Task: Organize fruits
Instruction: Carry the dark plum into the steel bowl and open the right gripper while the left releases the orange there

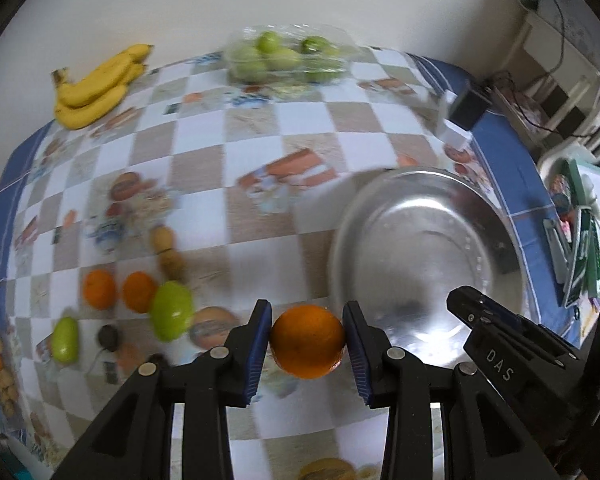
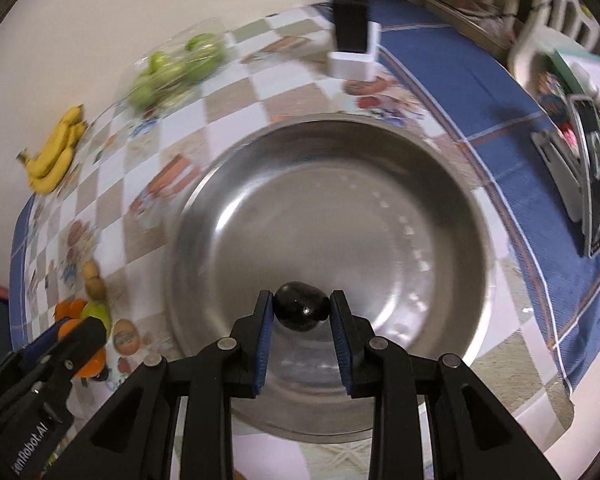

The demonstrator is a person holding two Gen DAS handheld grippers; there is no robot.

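"DAS" on right gripper (image 1: 500, 364)

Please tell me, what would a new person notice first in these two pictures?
The large steel bowl fills the right wrist view, and the right gripper holds a dark, glossy fruit above it. In the left wrist view, the left gripper clamps an orange over the checkered tablecloth.

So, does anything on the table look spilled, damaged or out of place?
Nothing looks spilled or damaged. One oddity among the fruit: a black box-shaped power adapter with a cable stands on a small white block at the far edge of the checked tablecloth.
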